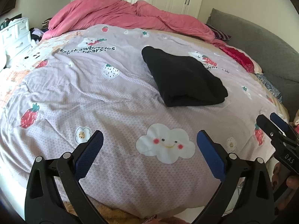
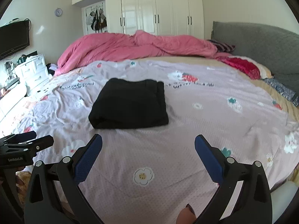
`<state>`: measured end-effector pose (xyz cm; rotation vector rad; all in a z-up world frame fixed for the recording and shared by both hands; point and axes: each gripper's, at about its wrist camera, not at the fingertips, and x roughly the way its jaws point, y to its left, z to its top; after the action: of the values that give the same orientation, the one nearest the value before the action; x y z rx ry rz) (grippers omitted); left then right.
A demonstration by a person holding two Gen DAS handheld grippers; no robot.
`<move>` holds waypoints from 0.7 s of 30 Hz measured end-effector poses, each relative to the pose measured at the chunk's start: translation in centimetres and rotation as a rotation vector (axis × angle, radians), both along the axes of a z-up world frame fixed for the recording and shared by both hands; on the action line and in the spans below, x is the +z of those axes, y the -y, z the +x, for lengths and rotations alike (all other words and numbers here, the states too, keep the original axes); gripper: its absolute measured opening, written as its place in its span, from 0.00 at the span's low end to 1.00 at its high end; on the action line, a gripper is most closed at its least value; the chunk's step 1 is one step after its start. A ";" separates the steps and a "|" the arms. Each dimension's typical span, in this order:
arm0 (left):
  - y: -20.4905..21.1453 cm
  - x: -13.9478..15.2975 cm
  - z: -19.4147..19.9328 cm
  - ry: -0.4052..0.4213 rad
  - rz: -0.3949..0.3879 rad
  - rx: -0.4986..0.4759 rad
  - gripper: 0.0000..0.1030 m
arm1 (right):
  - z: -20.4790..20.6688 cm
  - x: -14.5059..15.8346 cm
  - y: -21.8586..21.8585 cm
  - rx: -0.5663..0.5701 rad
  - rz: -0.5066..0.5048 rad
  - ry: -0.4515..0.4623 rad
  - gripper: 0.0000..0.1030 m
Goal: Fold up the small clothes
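Observation:
A black garment (image 1: 183,78) lies folded into a thick rectangle on the lilac strawberry-print bedsheet (image 1: 115,100). My left gripper (image 1: 149,136) hovers open over the sheet on the near side of the garment, a good gap away, nothing between its blue pads. At the right edge of that view is my right gripper (image 1: 269,118). In the right wrist view the folded black garment (image 2: 129,104) lies ahead and slightly left, and my right gripper (image 2: 148,139) is open and empty above the sheet (image 2: 205,115). My left gripper (image 2: 40,138) shows at the left edge there.
A bunched pink duvet (image 2: 130,46) lies across the far side of the bed. A grey headboard (image 2: 261,44) and red pillow (image 2: 243,65) are on the right. White drawers (image 2: 31,71) stand left, white wardrobes (image 2: 158,9) behind.

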<state>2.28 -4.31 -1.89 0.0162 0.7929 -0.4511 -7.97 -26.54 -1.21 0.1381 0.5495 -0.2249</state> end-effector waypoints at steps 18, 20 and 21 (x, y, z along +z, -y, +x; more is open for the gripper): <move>-0.3 -0.2 0.4 -0.016 0.010 0.027 0.91 | 0.5 -1.3 0.6 -0.024 0.019 -0.047 0.96; -0.3 -0.2 0.4 -0.017 0.013 0.028 0.91 | 0.5 -1.3 0.7 -0.026 0.016 -0.044 0.96; -0.3 -0.2 0.4 -0.016 0.014 0.030 0.91 | 0.5 -1.3 0.7 -0.028 0.011 -0.046 0.96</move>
<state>2.70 -4.03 -2.08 0.0137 0.8114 -0.4181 -7.44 -27.22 -2.49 0.1519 0.5951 -0.2525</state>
